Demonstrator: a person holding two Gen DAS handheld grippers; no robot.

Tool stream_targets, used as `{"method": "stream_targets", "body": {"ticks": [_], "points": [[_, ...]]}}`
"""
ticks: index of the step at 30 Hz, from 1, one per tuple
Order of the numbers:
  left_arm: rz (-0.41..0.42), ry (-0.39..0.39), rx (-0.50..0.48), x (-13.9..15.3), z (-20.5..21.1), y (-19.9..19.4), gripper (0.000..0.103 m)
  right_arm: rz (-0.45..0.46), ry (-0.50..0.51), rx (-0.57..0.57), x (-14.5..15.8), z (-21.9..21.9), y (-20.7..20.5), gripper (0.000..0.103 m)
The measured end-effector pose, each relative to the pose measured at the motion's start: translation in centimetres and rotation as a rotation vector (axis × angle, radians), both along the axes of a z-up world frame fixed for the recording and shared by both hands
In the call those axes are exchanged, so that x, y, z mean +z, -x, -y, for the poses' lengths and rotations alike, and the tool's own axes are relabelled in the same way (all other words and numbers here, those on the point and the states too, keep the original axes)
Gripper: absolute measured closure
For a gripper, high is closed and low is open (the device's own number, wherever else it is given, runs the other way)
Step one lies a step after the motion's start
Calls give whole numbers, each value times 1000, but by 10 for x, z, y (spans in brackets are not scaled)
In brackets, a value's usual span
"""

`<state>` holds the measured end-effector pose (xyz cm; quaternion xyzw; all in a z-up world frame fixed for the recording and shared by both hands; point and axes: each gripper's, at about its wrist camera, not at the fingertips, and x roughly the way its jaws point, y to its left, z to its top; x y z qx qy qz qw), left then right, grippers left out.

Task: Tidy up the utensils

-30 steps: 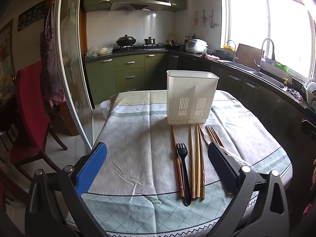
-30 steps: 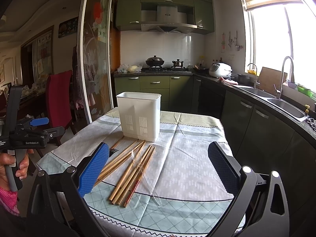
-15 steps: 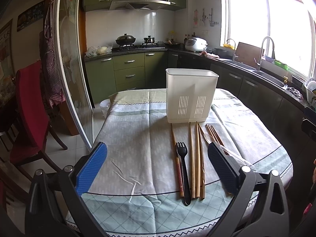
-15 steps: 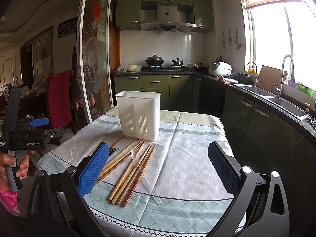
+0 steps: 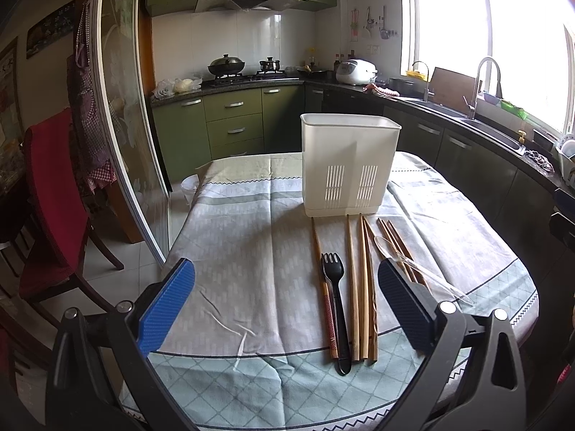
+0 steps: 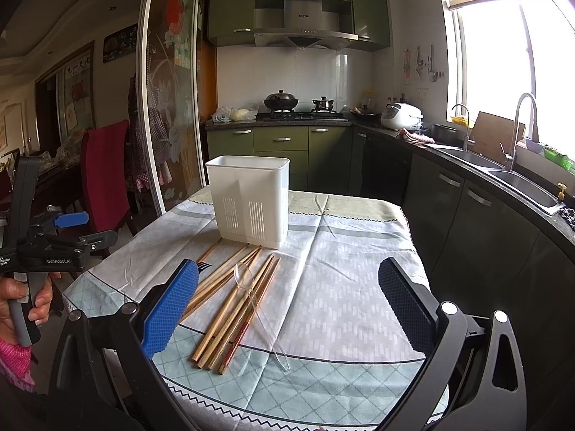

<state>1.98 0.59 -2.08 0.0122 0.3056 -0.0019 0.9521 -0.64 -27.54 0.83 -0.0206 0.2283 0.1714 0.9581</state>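
A white slotted utensil holder (image 5: 349, 165) (image 6: 251, 199) stands upright on the clothed table (image 5: 237, 262). In front of it lie several wooden chopsticks (image 5: 363, 287) (image 6: 230, 305), a black plastic fork (image 5: 336, 301) and a clear plastic spoon (image 5: 424, 273) (image 6: 258, 309). My left gripper (image 5: 284, 305) hovers open above the near table edge, with the fork and chopsticks between its blue pads. My right gripper (image 6: 287, 309) is also open, above the chopsticks and spoon. In the right wrist view only the fork's tines (image 6: 203, 268) show behind the left pad.
A red chair (image 5: 50, 194) and a sliding glass door (image 5: 122, 115) stand left of the table. Green cabinets, a stove and a sink counter (image 6: 503, 179) run along the back and right. A hand (image 6: 21, 298) holds the left gripper's handle.
Both views have shifted only slightly; the holder sits a touch lower and nearer in frame. Nothing on the table has moved and both grippers stay open.
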Motion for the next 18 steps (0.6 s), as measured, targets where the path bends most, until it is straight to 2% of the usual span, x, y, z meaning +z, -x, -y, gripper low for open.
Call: {"method": "stream_targets", "body": {"ticks": [6, 18], "points": [[-43, -16, -16, -8, 7, -16, 6, -54, 26, -19, -8, 1, -24, 4], [-79, -36, -40, -15, 20, -33, 6, -65, 9, -27, -15, 5, -43, 4]]}}
